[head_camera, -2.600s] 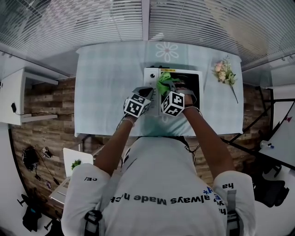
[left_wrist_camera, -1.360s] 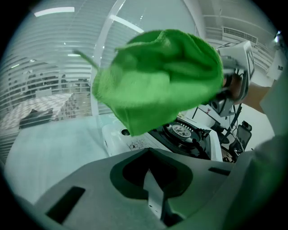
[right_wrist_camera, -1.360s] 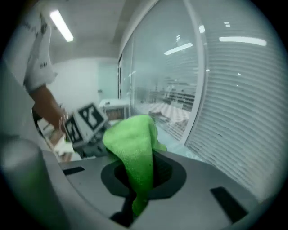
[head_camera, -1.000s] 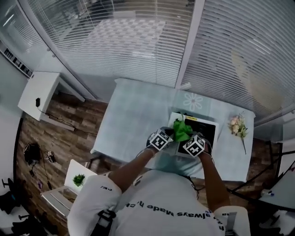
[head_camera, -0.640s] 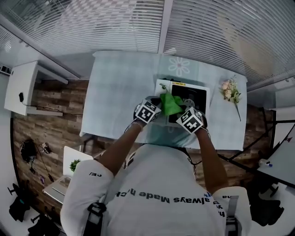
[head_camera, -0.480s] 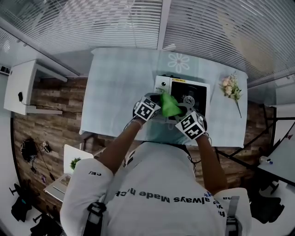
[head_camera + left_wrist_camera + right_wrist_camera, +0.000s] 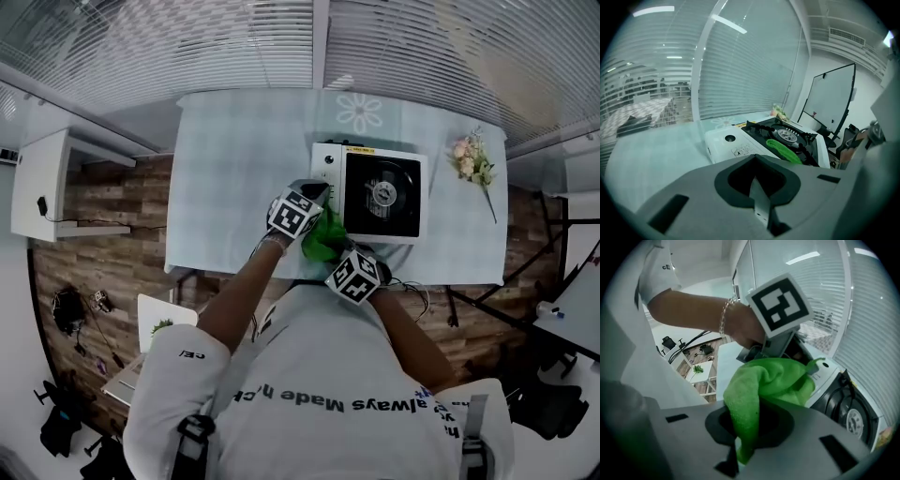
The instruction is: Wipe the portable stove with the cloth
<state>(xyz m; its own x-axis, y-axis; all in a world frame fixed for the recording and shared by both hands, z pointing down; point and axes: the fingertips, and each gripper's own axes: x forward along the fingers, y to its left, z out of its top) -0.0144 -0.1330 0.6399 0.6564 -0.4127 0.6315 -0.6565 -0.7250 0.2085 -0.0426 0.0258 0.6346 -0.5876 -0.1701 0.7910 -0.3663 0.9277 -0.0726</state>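
Observation:
The portable stove [image 7: 375, 192], white with a black burner top, stands on the table right of centre. A green cloth [image 7: 323, 239] hangs off the stove's front left corner, between the two grippers. My right gripper [image 7: 335, 251] is shut on the cloth [image 7: 764, 380], which bunches out of its jaws [image 7: 745, 437]. My left gripper [image 7: 314, 192] sits at the stove's left front edge, and its jaws [image 7: 757, 187] look shut with nothing in them. In the left gripper view a green edge of the cloth [image 7: 785, 150] shows in front of the stove [image 7: 740, 140].
A light checked cloth covers the table [image 7: 244, 159]. A small flower bunch [image 7: 473, 164] lies right of the stove. The table's front edge runs just below the grippers. A white side table [image 7: 37, 178] stands far left, and a whiteboard [image 7: 832, 103] stands beyond the stove.
My right gripper has drawn the cloth back off the stove top to its front left corner, baring the burner. The left gripper has stayed by the stove's left edge.

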